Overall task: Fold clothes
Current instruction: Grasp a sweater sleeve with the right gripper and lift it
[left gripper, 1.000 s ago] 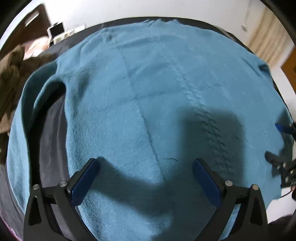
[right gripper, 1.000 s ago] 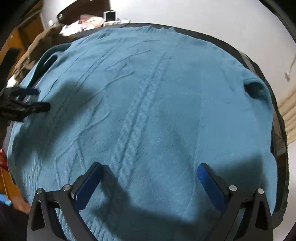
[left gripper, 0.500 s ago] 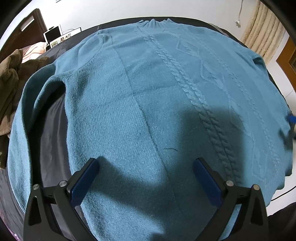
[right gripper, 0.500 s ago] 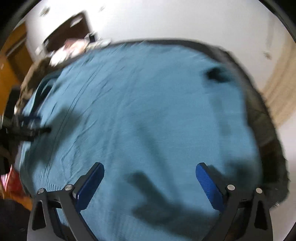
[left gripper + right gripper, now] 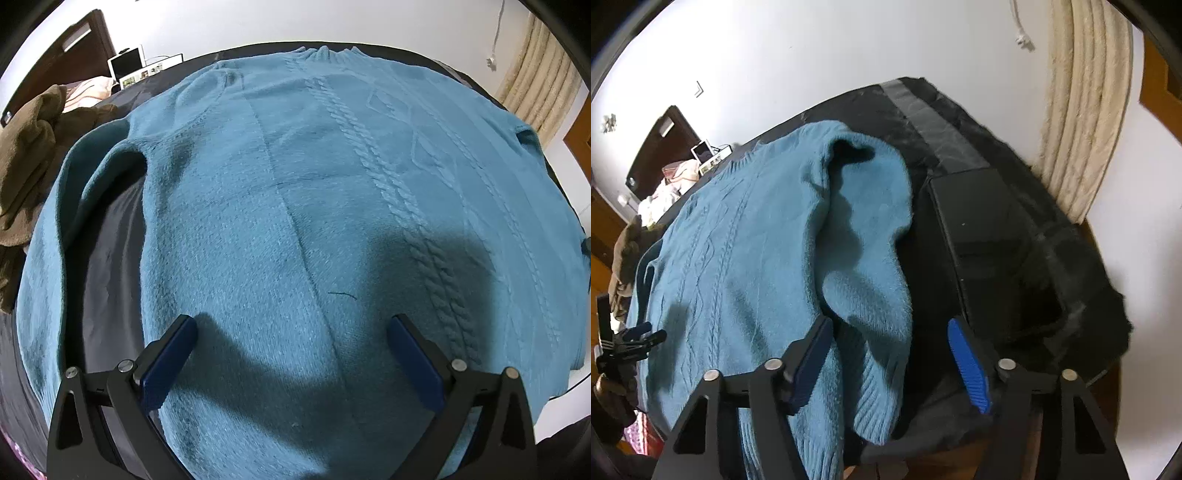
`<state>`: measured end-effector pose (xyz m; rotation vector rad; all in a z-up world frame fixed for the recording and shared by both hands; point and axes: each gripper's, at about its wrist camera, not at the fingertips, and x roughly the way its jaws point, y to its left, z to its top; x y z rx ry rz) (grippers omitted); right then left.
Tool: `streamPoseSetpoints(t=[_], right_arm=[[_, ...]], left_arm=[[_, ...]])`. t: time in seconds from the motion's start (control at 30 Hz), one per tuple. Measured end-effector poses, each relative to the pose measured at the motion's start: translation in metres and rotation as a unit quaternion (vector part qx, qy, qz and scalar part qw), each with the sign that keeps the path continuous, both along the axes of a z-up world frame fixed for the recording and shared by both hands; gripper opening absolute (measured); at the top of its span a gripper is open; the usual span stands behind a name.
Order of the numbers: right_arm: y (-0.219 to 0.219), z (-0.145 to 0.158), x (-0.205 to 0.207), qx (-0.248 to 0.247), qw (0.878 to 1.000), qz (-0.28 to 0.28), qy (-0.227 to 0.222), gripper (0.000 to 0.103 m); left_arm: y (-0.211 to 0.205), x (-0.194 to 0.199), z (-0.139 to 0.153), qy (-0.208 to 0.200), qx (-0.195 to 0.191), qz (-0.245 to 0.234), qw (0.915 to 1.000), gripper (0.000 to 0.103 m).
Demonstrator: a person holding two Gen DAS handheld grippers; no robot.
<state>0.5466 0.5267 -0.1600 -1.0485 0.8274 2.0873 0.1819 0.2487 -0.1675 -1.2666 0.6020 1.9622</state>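
Observation:
A teal cable-knit sweater (image 5: 295, 166) lies spread flat, front up, collar far from me, on a dark cover (image 5: 110, 240). My left gripper (image 5: 291, 332) hangs open just above the sweater's lower body, nothing between its fingers. The sweater's left sleeve (image 5: 48, 240) curves down the left side. In the right wrist view the sweater (image 5: 738, 240) fills the left, and its right sleeve (image 5: 871, 229) runs toward me over the edge. My right gripper (image 5: 890, 362) straddles that sleeve near the ribbed cuff. Its jaws are closing, the pads still clear of the knit. The left gripper (image 5: 635, 336) shows far left.
A brown garment (image 5: 26, 155) is heaped at the far left by a dark headboard (image 5: 74, 48). A black box (image 5: 990, 240) sits on the dark cover right of the sleeve. A cream curtain (image 5: 1082, 110) hangs at the right wall, and a small screen (image 5: 127, 66) stands at the back.
The right wrist view swung from the sweater's body to its right sleeve at the edge, and its jaws narrowed. The left gripper stayed put and open; the right gripper slid out of its view.

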Motion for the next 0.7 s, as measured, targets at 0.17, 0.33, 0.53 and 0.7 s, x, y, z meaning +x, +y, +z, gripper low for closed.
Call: streamPoseSetpoints(t=[0.17,0.33,0.53,0.7], right_arm=[[0.01,-0.016,-0.008,-0.044,0.999,0.016,0.025,0.05],[0.015,-0.027,-0.021,-0.063,0.997,0.037,0.034,0.027],[0.008,-0.005,-0.038,0.021,0.997,0.067,-0.018,0.019],[0.009,0.043,-0.046,0.179,0.977,0.058,-0.098,0.018]], left_arm=[[0.001,0.001,0.004,0.006,0.007,0.007,0.9999,0.103],[-0.003,0.002,0.004,0.01,0.011,0.016,0.9998,0.103],[-0.003,-0.012,-0.003,0.008,0.01,0.017,0.9998,0.103],[0.0,-0.022,-0.007,0.008,0.011,0.015,0.9998,0.103]])
